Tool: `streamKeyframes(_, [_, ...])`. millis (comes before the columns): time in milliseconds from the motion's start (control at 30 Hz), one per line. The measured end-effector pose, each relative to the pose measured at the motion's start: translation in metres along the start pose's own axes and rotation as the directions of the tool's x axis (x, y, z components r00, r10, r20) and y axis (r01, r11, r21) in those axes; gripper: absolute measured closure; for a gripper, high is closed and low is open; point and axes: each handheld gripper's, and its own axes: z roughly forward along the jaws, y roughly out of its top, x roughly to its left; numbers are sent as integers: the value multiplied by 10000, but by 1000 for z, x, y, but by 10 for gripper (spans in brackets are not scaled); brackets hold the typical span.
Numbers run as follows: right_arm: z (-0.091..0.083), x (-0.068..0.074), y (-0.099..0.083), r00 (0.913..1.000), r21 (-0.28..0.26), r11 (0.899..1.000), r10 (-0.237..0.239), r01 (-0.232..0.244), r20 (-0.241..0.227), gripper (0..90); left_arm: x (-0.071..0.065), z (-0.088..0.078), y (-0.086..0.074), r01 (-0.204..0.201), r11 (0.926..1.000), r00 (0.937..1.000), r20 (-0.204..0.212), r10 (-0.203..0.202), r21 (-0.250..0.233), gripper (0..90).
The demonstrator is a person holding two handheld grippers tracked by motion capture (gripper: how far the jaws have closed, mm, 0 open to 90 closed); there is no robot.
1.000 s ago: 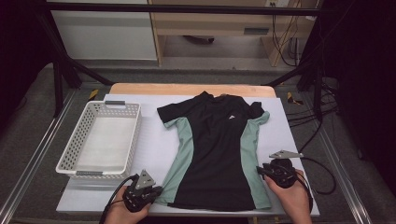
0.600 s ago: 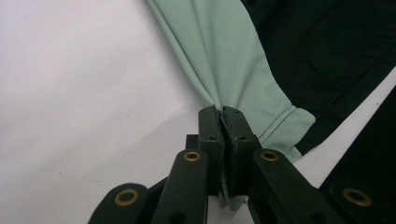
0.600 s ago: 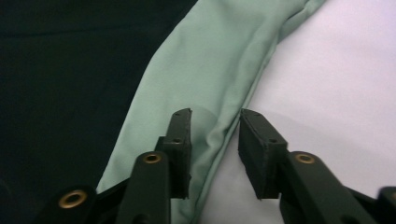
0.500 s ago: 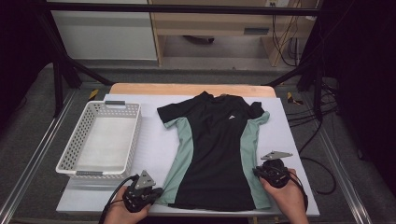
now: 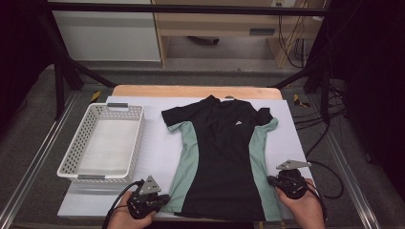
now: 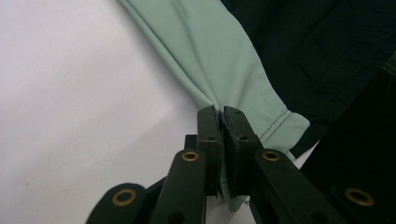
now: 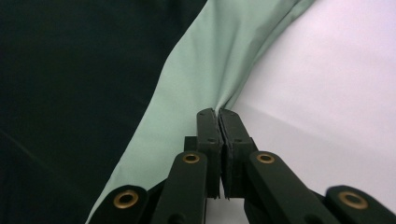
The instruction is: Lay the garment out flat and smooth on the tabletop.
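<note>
We log a white perforated plastic basket (image 5: pixel 102 143), nothing inside; both grippers' fingers (image 6: pixel 208 135) pinch the black-and-mint short-sleeved shirt (image 5: pixel 219 157).

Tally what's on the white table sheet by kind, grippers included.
Black-and-green shirt: 1
White mesh basket: 1
Grippers: 2, the left gripper and the right gripper, each shut on the shirt's green side panel
Total: 4

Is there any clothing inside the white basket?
No, the white basket holds nothing, while the shirt lies flat on the table beside it.
</note>
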Motion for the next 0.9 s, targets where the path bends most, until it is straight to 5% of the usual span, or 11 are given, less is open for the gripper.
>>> streamKeyframes(100, [2, -4, -1, 9992, -251, 9994, 244, -252, -316, 767, -5, 3, 5, -377, 9984, 9985, -414, 360, -410, 660])
streamKeyframes(267, [4, -4, 4, 9994, -731, 9968, 329, -321, 97, 618, -8, 4, 15, -716, 9889, 9876, -1483, 519, -1305, 580])
streamKeyframes(400, [6, -2, 11, 9987, -890, 9957, 311, -273, 413, 557, 2, 15, 30, -551, 9830, 9869, -1591, 270, -1754, 582])
streamKeyframes(467, [2, -1, 16, 9972, -960, 9951, 284, -216, 691, 554, 2, 19, 38, -760, 9817, 9842, -1710, 458, -1747, 567])
streamKeyframes(600, [-3, -5, 29, 9974, -1157, 9923, 497, -434, 516, 534, 12, 31, 57, -937, 9829, 9808, -1842, 638, -1586, 555])
streamKeyframes(700, [7, -8, 41, 9985, -777, 9964, 373, -341, 407, 468, 23, 43, 67, -664, 9861, 9864, -1586, 419, -1523, 548])
streamKeyframes(767, [17, -12, 48, 9985, -700, 9968, 410, -384, 354, 459, 33, 53, 75, -738, 9887, 9835, -1738, 506, -1301, 541])
streamKeyframes(900, [30, -18, 53, 9957, -1345, 9885, 766, -691, 518, 512, 51, 66, 82, -311, 9887, 9906, -1366, 108, -1468, 555])
